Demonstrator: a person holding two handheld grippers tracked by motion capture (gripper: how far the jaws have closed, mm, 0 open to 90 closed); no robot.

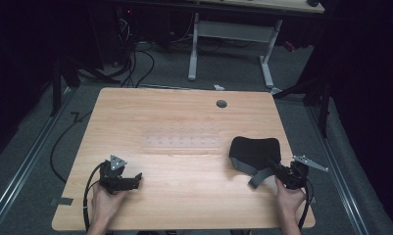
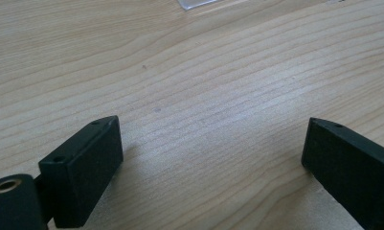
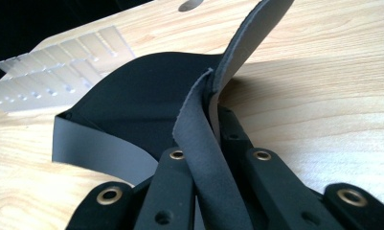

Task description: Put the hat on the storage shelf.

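Observation:
A flexible black pad (image 1: 255,149) with a grey underside lies on the right part of the wooden table (image 1: 184,112). My right gripper (image 1: 276,170) is shut on the pad's near edge. In the right gripper view that edge (image 3: 204,143) stands folded up between the jaws of the right gripper (image 3: 217,112), grey side out, while the rest of the pad (image 3: 141,91) stays on the wood. My left gripper (image 1: 135,178) rests low at the table's front left. In its own view the left gripper (image 2: 213,143) is open, with bare wood between the jaws.
A clear plastic strip (image 1: 182,142) with a row of holes lies flat at the table's middle, just left of the pad. A round cable hole (image 1: 221,104) sits near the far edge. Beyond the table stand desk legs and floor cables.

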